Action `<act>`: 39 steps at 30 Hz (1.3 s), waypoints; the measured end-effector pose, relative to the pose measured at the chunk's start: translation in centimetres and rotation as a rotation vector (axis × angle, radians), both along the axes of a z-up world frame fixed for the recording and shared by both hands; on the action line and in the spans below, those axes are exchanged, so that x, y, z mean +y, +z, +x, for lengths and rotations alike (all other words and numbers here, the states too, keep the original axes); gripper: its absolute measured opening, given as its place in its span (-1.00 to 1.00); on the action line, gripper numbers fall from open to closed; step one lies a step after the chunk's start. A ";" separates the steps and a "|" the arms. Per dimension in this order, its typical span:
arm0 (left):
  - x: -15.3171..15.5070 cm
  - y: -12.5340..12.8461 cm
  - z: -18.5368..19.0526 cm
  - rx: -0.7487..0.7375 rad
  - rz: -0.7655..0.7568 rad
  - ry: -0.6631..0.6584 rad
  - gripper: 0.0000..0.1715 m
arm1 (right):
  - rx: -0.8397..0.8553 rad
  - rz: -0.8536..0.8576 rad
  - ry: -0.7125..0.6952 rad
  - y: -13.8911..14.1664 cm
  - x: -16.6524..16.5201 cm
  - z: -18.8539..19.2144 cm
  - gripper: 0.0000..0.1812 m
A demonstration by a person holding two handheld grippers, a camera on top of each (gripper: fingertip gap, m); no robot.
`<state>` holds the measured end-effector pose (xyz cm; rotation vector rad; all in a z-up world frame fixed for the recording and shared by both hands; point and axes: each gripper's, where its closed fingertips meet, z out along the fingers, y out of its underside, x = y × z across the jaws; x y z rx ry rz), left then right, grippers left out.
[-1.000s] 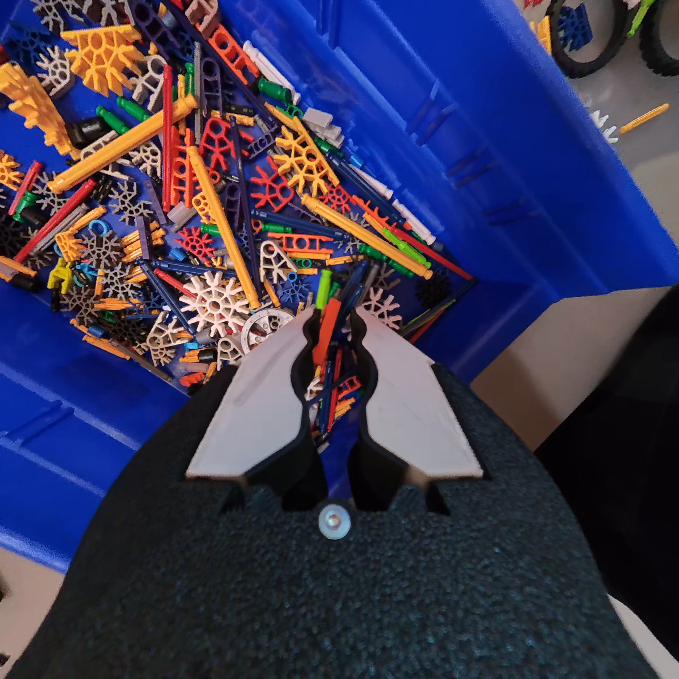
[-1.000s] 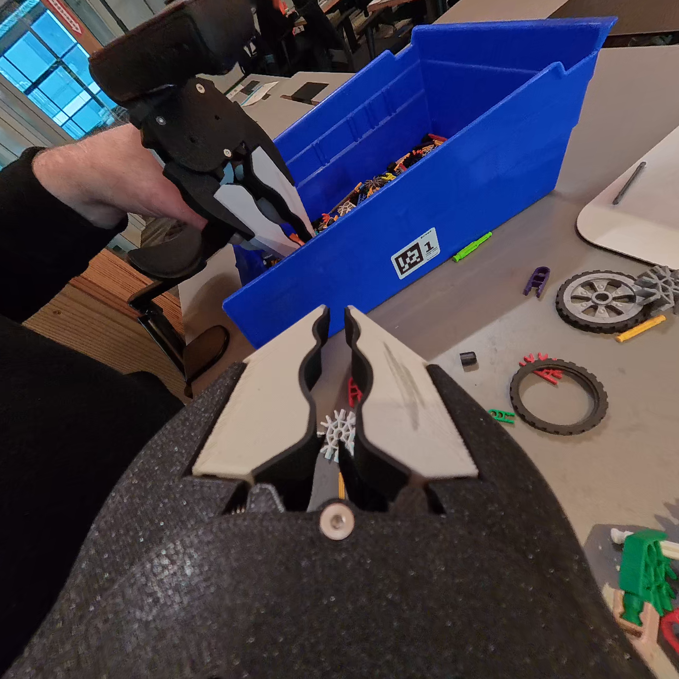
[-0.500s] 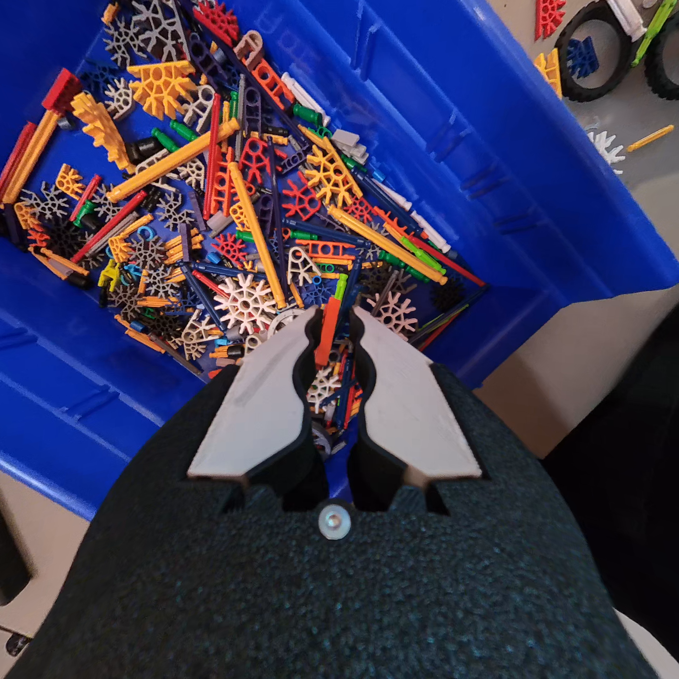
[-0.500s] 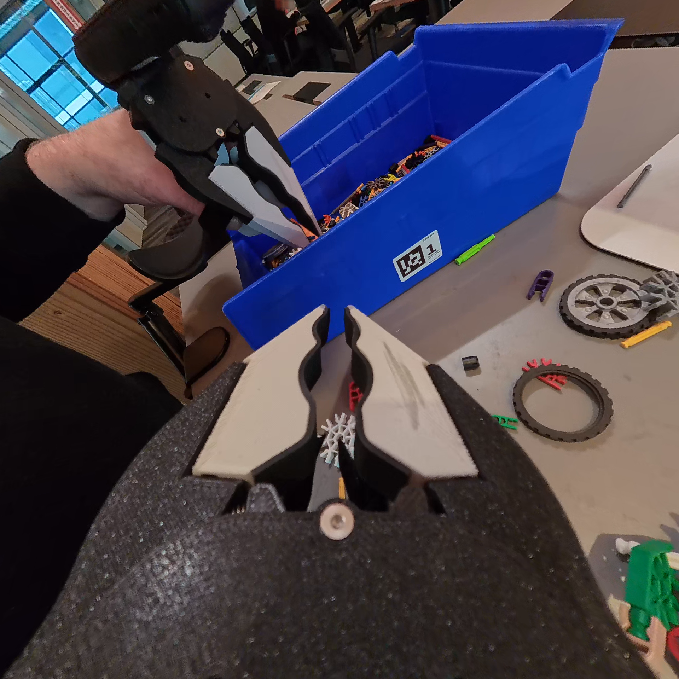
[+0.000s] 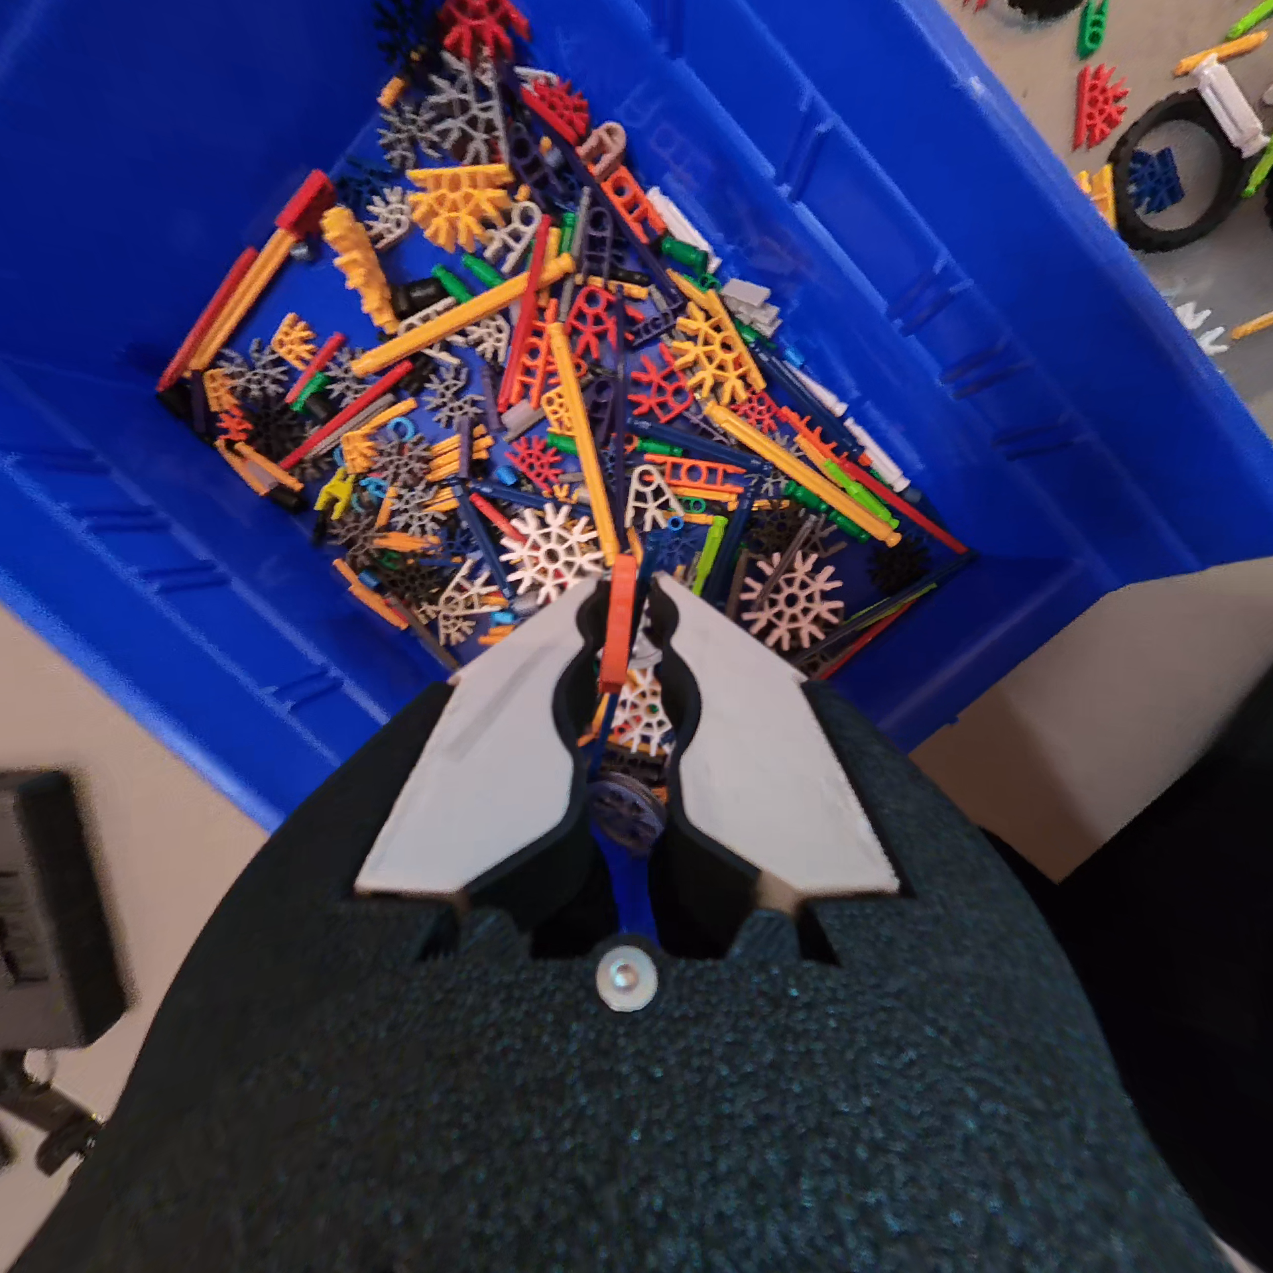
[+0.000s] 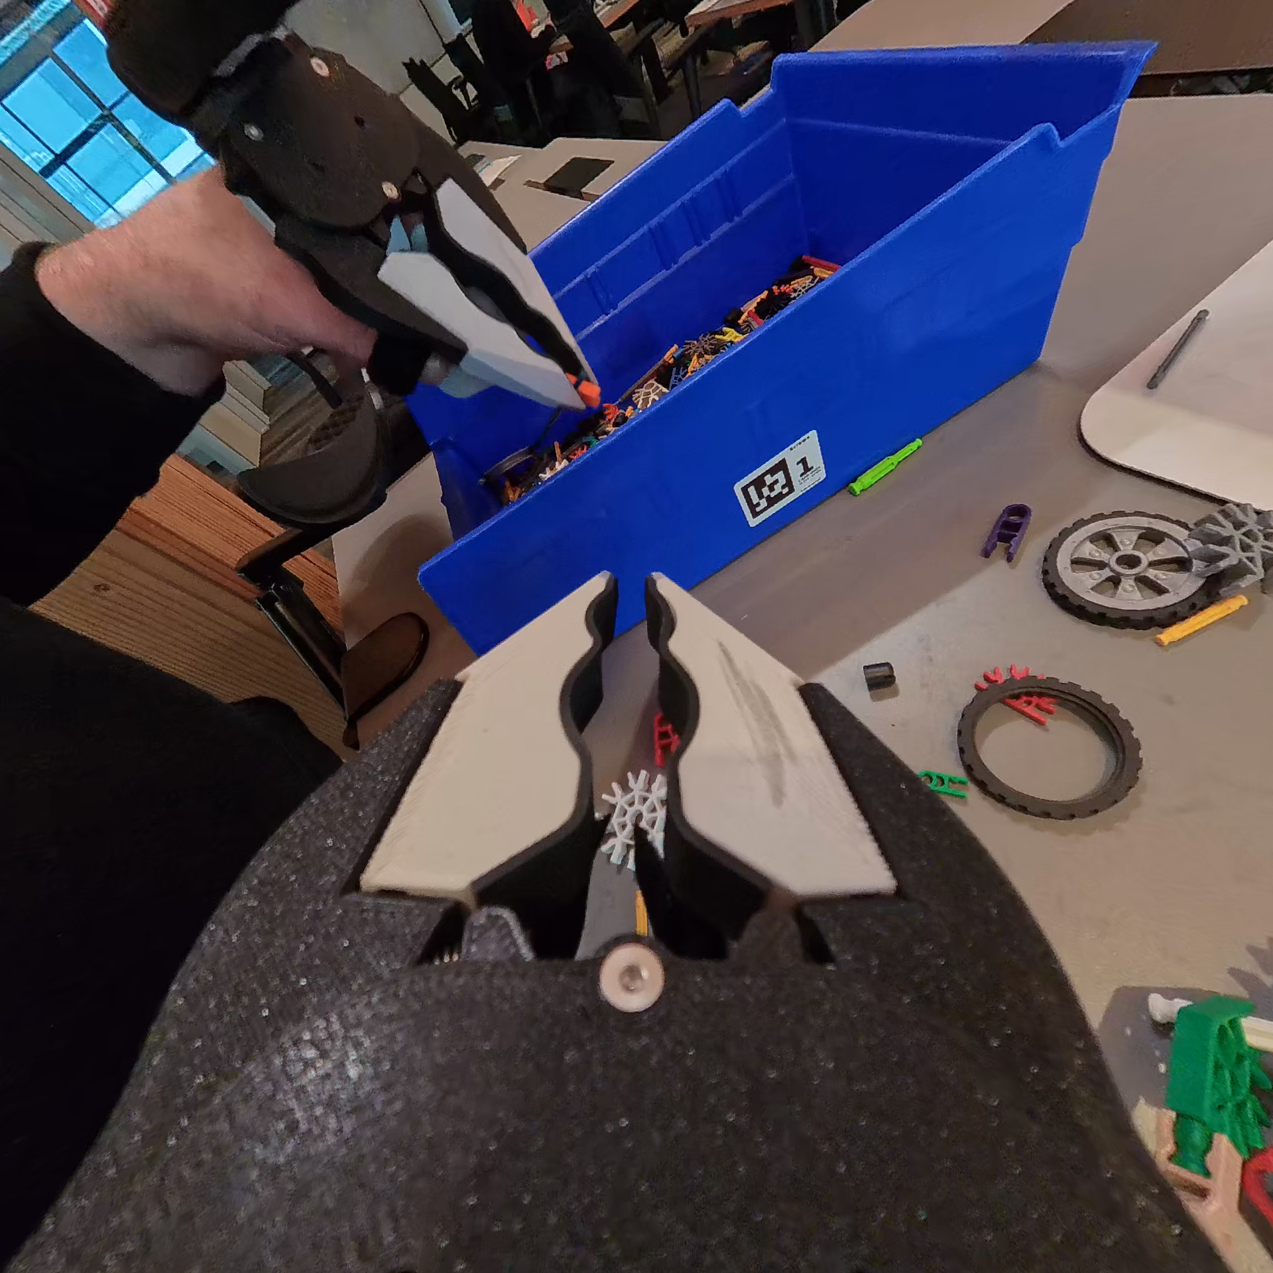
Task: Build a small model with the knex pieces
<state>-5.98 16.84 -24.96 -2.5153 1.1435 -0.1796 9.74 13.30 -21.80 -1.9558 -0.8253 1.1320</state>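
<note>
The blue bin (image 6: pixel 861 358) is smooth, glossy plastic, as are the bright rods and connectors (image 5: pixel 551 386) heaped inside. The left tongs (image 5: pixel 623 592) wear a grainy matt black shell with pale, smooth finger plates. The grey surface (image 6: pixel 895 592) looks matt; the black tyre ring (image 6: pixel 1047 747) is ribbed rubber.

Grey table (image 6: pixel 861 585) carries a blue bin (image 6: pixel 792 386) of mixed building pieces. Beside the bin lie a lime rod (image 6: pixel 885 466), purple clip (image 6: pixel 1007 529), grey-hubbed wheel (image 6: pixel 1123 568), yellow rod (image 6: pixel 1200 621), black tyre ring (image 6: pixel 1047 747), small black cylinder (image 6: pixel 879 675), white snowflake connector (image 6: pixel 632 816), white board (image 6: pixel 1198 413).
</note>
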 end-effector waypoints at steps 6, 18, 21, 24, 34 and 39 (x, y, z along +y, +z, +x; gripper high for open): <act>0.7 1.4 -2.3 -0.011 0.032 0.063 -0.91 | -0.012 -0.008 0.007 -0.3 -0.2 0.0 -0.92; 0.8 1.2 -2.2 -0.005 0.031 0.047 -0.91 | -0.013 -0.001 0.026 0.0 -0.2 -0.8 -0.92; 0.6 0.5 -1.4 0.003 0.006 0.014 -0.91 | -0.014 -0.002 0.023 -0.1 -0.2 -0.8 -0.92; 0.2 -0.5 -0.4 0.017 -0.022 -0.022 -0.91 | -0.015 -0.004 0.019 -0.1 -0.2 -0.7 -0.92; 0.2 -3.1 0.3 0.093 -0.051 -0.055 -0.65 | -0.024 -0.002 0.009 -0.1 0.0 -0.3 -0.92; -2.3 -2.6 2.3 0.009 -0.136 -0.137 -0.62 | -0.023 -0.007 0.013 -0.2 0.0 -0.5 -0.92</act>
